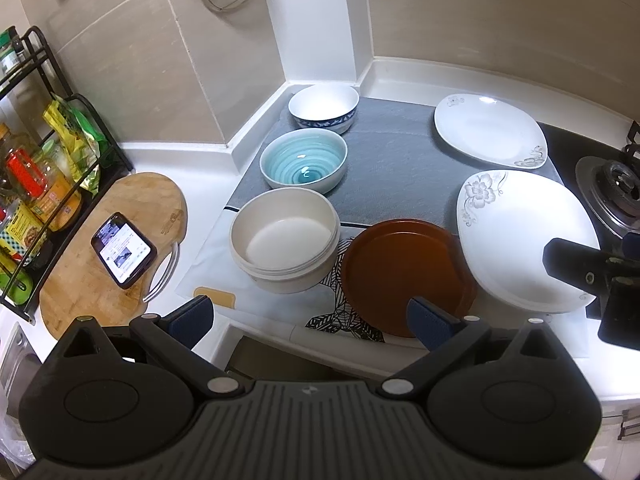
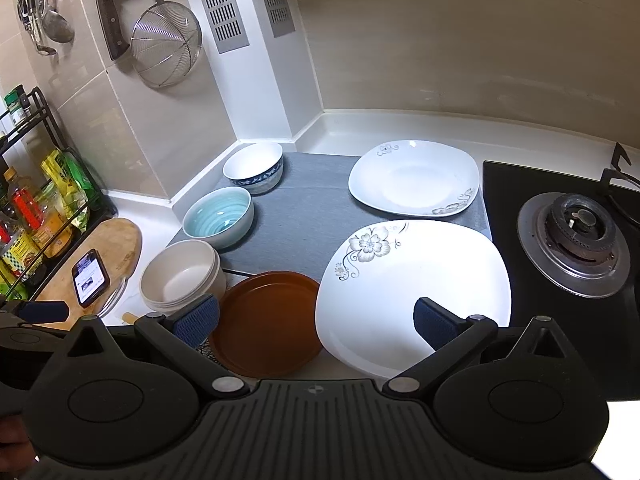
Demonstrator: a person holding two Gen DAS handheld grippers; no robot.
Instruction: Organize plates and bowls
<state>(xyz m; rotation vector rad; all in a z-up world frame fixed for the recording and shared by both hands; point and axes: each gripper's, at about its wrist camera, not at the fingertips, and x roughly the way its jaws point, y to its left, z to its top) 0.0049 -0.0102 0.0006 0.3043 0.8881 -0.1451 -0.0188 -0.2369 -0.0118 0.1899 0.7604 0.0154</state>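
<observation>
Where the left wrist view looks down over the counter, the left gripper is seen with its jaws spread wide and nothing between them, poised above the near edge of the worktop. Three bowls are lined up on a grey mat: a blue-patterned bowl farthest back, a teal bowl before it, and a cream bowl nearest. A brown plate is set just beside the cream bowl, its right edge tucked under a flowered white plate. A second white plate lies behind that one. A phone is laid on a wooden cutting board at the left.

In the right wrist view, the right gripper is likewise held fully open and empty, its fingers framing the brown plate and the flowered white plate. The cream bowl, teal bowl and blue-patterned bowl are seen in a row at the left, with the second white plate behind. A gas burner is seen at the right.
</observation>
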